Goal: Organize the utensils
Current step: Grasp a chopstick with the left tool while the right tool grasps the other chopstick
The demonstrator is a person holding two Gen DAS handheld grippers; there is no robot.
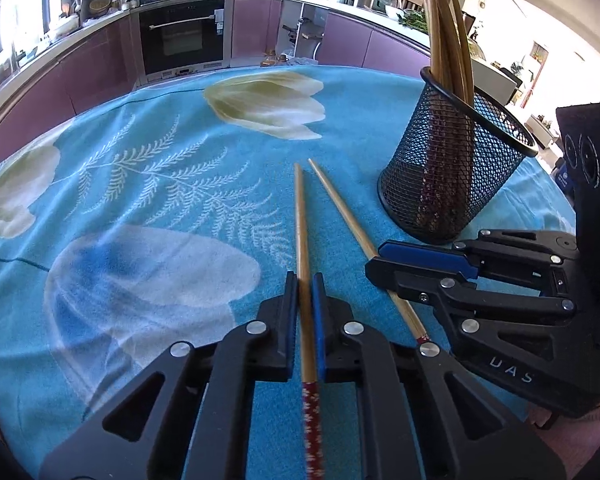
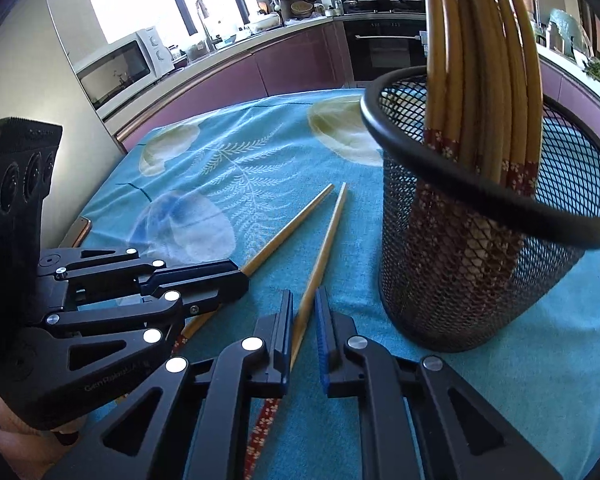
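One chopstick (image 1: 303,264) is pinched in the left tool (image 1: 305,280), another (image 2: 320,264) in the right tool (image 2: 304,300), both on the table ahead. The mesh cup (image 2: 480,264) beyond could be toppled if struck by a swinging tip.

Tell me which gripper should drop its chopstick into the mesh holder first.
Right, probably. Both grippers are shut on one chopstick each, but the right gripper sits just beside the mesh holder, while the left gripper sits farther off, with the right one between it and the holder.
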